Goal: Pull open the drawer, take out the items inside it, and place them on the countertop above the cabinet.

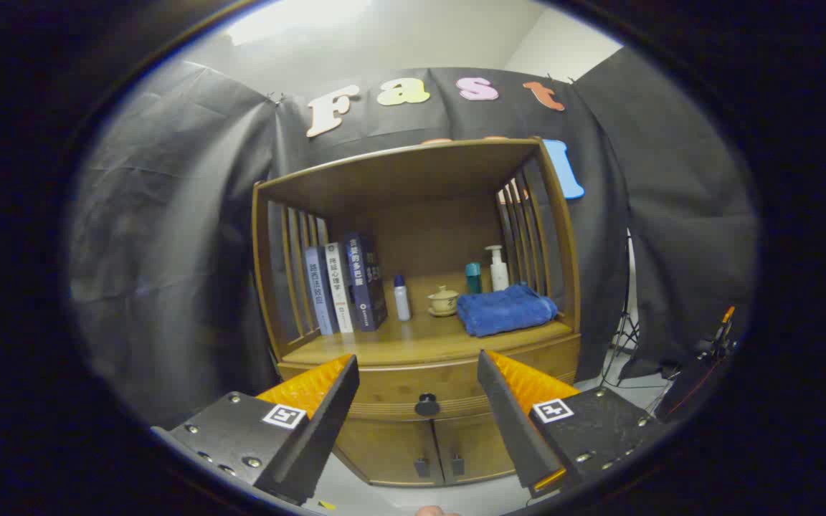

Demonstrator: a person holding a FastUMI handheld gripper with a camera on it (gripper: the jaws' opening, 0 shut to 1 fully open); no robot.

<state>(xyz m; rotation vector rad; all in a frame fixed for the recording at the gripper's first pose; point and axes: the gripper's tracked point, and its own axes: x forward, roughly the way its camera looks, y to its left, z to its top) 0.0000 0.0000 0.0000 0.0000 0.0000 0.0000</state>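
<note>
The gripper (418, 380) hangs level before the cabinet (416, 315), fingers spread wide apart and empty, the closed drawer (427, 390) with its dark knob (426, 405) just beyond them, under the countertop (413, 342).

Three books (345, 287) standing upright; three bottles (401, 297); one lidded teacup (444, 299); one folded blue towel (505, 309); one drawer knob (426, 405); two cabinet doors (391, 448).
</note>
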